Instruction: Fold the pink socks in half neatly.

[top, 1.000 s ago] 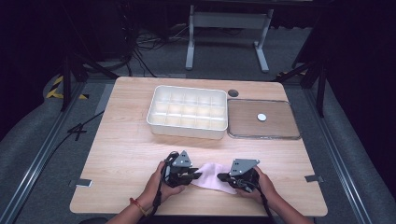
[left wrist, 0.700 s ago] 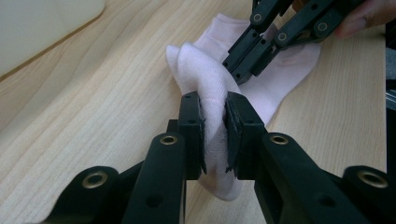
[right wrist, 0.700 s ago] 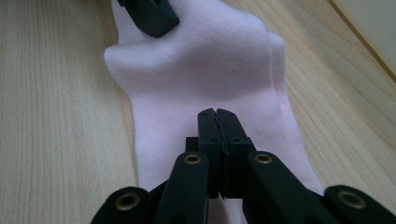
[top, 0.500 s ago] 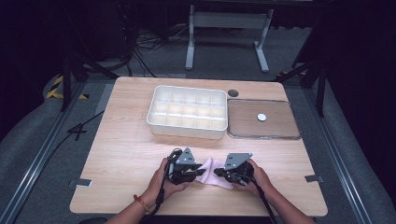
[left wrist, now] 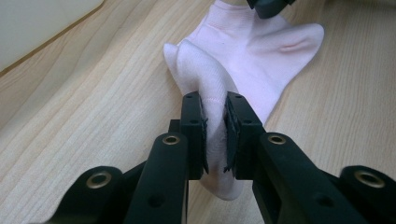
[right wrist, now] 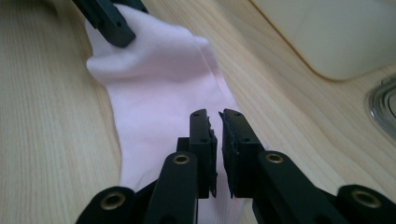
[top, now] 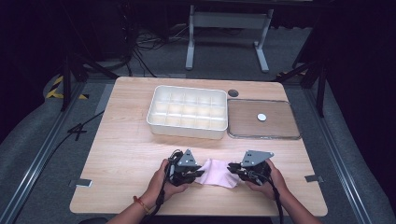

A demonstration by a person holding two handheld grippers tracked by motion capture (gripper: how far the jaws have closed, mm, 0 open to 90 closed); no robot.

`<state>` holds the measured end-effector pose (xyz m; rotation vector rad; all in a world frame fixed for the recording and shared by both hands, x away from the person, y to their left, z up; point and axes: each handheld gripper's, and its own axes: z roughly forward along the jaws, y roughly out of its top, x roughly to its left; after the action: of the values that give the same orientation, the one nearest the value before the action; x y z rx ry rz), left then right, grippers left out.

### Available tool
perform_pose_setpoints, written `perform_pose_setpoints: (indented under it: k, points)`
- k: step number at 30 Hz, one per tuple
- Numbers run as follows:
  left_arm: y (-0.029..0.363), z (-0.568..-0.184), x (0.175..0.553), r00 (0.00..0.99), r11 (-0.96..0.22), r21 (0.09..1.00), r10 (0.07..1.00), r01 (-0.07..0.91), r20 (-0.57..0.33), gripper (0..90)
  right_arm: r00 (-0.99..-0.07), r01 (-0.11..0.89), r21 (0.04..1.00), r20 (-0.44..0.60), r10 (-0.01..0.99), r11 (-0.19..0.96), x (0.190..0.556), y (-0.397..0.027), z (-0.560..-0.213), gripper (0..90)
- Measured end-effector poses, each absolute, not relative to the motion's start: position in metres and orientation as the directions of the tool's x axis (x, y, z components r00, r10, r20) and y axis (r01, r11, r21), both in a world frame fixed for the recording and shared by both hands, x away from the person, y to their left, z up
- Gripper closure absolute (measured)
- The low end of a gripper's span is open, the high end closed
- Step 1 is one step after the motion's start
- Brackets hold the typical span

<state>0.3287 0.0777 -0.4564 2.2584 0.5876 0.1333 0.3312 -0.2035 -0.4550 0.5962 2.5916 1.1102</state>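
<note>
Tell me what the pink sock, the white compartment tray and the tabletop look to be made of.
Pink sock: soft knit fabric, matte; fine ribbing shows, and it bunches where the left gripper pinches it. White compartment tray: probably moulded plastic, smooth with a slight sheen and rounded corners. Tabletop: pale wood or wood-look laminate; straight grain lines show, but which one the look leaves open.

The small white disc [top: 262,117] on the tray [top: 243,126] is too small to identify.

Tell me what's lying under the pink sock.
The pink sock lies flat on the bare wooden table; wood grain borders it all round. The left gripper pinches one end. Anything beneath the fabric itself is covered.
</note>
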Motion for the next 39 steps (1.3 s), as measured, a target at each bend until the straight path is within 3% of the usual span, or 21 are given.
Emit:
perform_pose_setpoints:
  k: [8, 19, 27, 39]
  points:
    - [0.075, -0.456, 0.328, 0.888, -0.582, 0.726, 0.452, 0.368, -0.087, 79.0, -0.861, 0.317, 0.687, -0.08, 0.502, 0.654, 0.339, -0.207, -0.468, 78.0]
    - [0.061, -0.453, 0.335, 0.897, -0.589, 0.724, 0.431, 0.358, -0.093, 78.5, -0.867, 0.312, 0.699, -0.068, 0.494, 0.644, 0.345, -0.207, -0.471, 78.1]
    - [0.054, -0.447, 0.338, 0.902, -0.593, 0.725, 0.423, 0.35, -0.089, 78.1, -0.842, 0.35, 0.71, -0.049, 0.538, 0.611, 0.349, -0.213, -0.47, 66.6]
    - [0.038, -0.447, 0.344, 0.917, -0.622, 0.716, 0.394, 0.318, -0.065, 77.7, -0.845, 0.371, 0.711, -0.009, 0.535, 0.597, 0.355, -0.216, -0.474, 62.9]
